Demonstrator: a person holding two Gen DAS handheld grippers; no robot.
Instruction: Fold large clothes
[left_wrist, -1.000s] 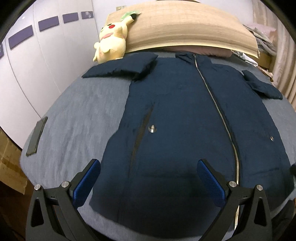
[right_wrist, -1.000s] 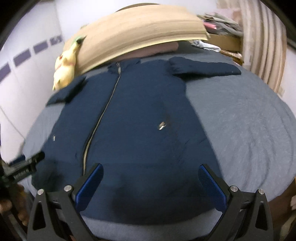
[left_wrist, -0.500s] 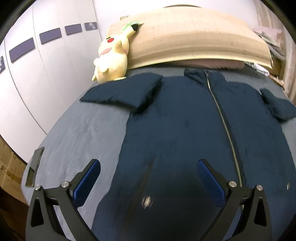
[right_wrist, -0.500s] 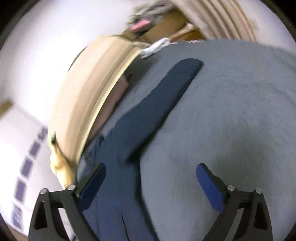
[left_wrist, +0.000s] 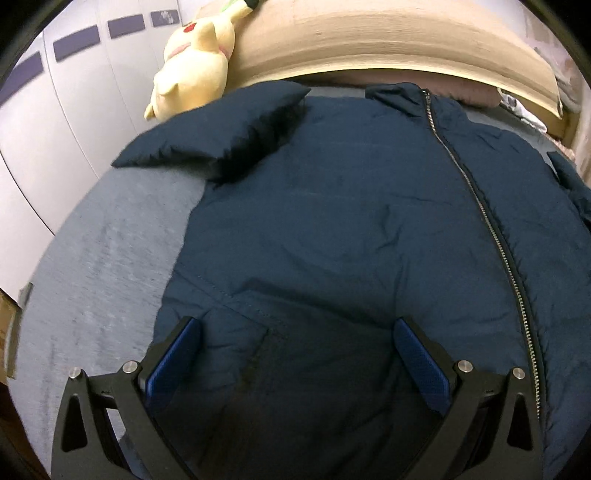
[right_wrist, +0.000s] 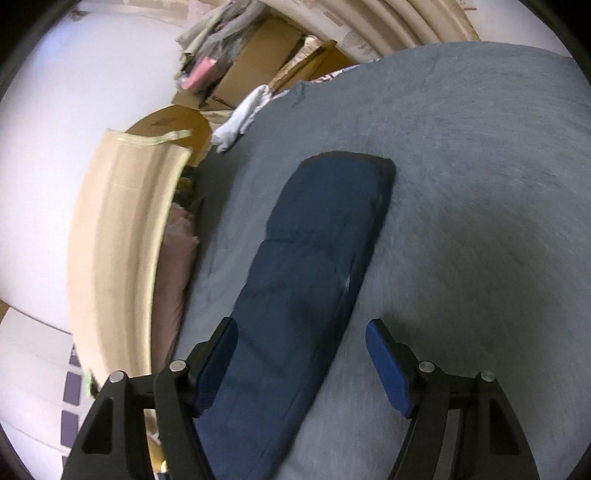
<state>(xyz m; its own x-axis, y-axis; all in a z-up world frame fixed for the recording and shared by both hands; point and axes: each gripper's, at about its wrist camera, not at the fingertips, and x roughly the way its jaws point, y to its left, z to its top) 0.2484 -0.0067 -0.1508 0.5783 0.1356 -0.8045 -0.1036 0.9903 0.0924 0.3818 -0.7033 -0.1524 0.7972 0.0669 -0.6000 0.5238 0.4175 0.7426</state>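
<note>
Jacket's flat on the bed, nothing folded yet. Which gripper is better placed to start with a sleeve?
Right, probably. The right gripper is open with the outstretched sleeve running up between its fingers. The left gripper is open over the jacket front, away from its sleeve.

The bottom of the blue jacket (left_wrist: 332, 240) runs off the near edge of the left wrist view, and its right sleeve (left_wrist: 569, 184) is cut off at the right side. The yellow plush toy (left_wrist: 195, 55) at the far left loses the top of its head past the edge, and the jacket's left sleeve (left_wrist: 218, 136) covers its feet. In the right wrist view the wooden headboard (right_wrist: 118, 240) is smeared with blur, and the pile of clothes (right_wrist: 218, 40) far off is too fuzzy to tell apart.
</note>
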